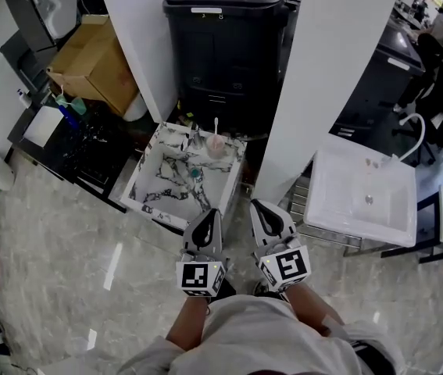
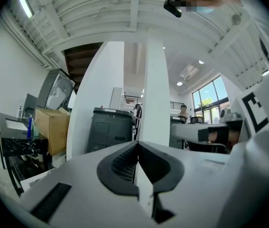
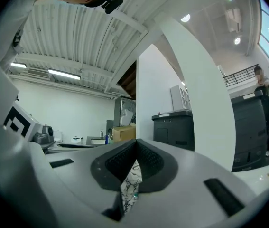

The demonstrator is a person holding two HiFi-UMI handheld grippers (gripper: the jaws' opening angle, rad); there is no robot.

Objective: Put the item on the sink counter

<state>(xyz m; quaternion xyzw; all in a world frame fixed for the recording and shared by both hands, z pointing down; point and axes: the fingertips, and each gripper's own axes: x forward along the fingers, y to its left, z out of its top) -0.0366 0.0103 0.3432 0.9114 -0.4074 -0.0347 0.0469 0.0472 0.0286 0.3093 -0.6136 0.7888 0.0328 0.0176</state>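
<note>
**Marbled sink counter (image 1: 157, 186) ahead, both grippers clenched and empty**

The left gripper (image 2: 136, 148) and the right gripper (image 3: 135, 146) are held side by side, close to the person's body. They point toward the marbled sink counter and are well apart from it. The jaws of each gripper are pressed together. Between the left ones nothing stands. Under the pads of the right ones a thin marbled strip shows. I judge it is the counter seen through the slit and not a held thing, because the head view shows nothing at that gripper's tips.

So no item is carried. The only loose thing I can find on the counter is a pale pink cup (image 1: 216, 148). It stands upright on the back rim, with a thin white stick (image 1: 216, 125) in it, perhaps a toothbrush. A small teal spot (image 1: 195, 173) lies in the middle of the basin, too small to name.

If the cup is the item, the placing looks already done. The next move then asks only that the grippers keep clear of the cup and do not knock it. If the item is another thing, it must first be found and taken. The pictures do not show which.

The cup looks light and a little top-heavy with the stick, so a push could tip it into the basin.
</note>
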